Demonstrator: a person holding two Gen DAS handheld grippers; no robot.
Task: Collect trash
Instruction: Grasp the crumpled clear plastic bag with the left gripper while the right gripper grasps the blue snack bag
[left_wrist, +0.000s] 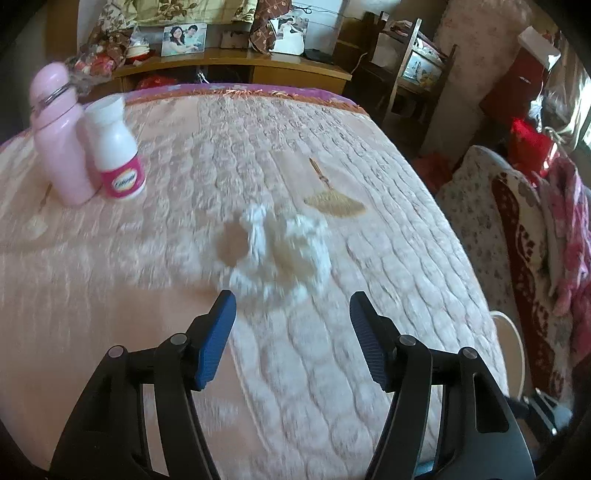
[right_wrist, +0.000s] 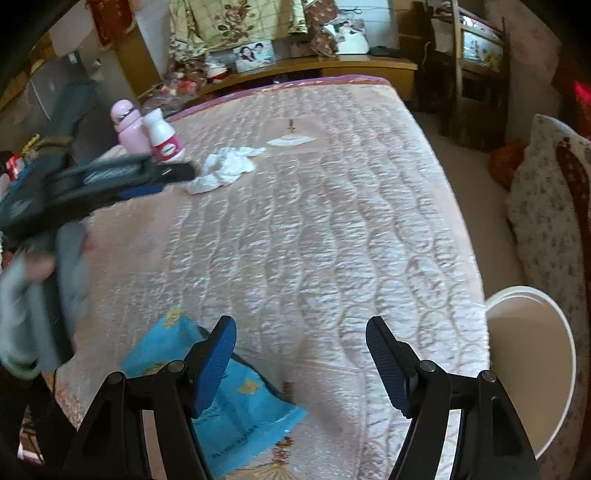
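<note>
The left claw (left_wrist: 291, 321), jaws apart and empty, nears the crumpled tissue (left_wrist: 280, 251) on the bed (left_wrist: 369, 184); next it likely needs to straddle and clamp it. The right claw (right_wrist: 301, 343) gapes empty beside a blue packet (right_wrist: 229, 398).

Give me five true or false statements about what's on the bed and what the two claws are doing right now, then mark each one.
1. The left claw grips the crumpled white tissue. False: its jaws are open, with the tissue lying on the bed ahead of them.
2. The pink bottle stands beside the white bottle with a pink label. True.
3. The right claw is empty. True.
4. The blue packet sits in the white bin. False: it lies on the bed.
5. The white bin stands beside the bed. True.
</note>
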